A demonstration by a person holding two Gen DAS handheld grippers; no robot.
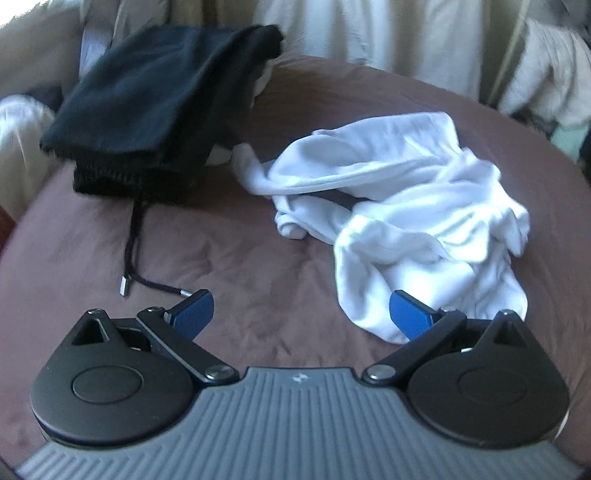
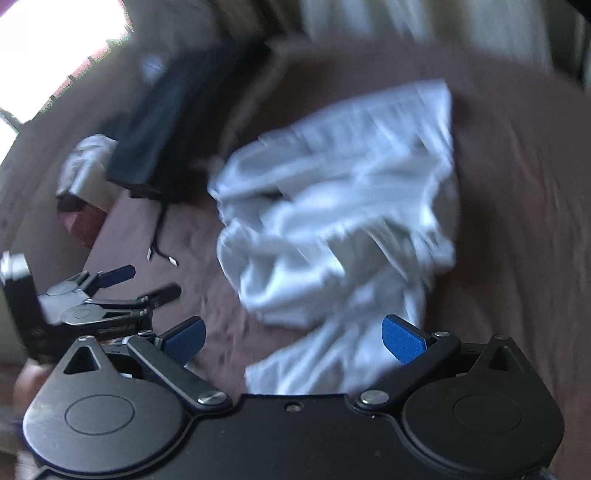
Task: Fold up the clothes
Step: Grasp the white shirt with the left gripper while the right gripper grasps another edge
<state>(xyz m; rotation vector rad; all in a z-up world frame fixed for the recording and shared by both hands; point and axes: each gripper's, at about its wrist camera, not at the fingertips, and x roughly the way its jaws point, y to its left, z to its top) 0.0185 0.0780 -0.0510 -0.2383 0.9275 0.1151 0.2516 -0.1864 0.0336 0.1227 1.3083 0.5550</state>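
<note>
Crumpled white garment (image 1: 399, 206) on brown bedcover (image 1: 229, 251); folded black garment (image 1: 147, 110) beside it. Left gripper (image 1: 301, 314) spread, empty; right gripper (image 2: 293, 341) likewise.

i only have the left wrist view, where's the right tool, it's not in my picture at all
Observer: The right tool is open, its far pad over the near end of the white garment.
Operator: can it see my tool
Observer: Yes, the left tool shows at its left, low over the brown cover, open.
Operator: anything left of the black pile that i'm missing
Observer: Past the black folded clothes, a bright window fills the top left corner.
</note>
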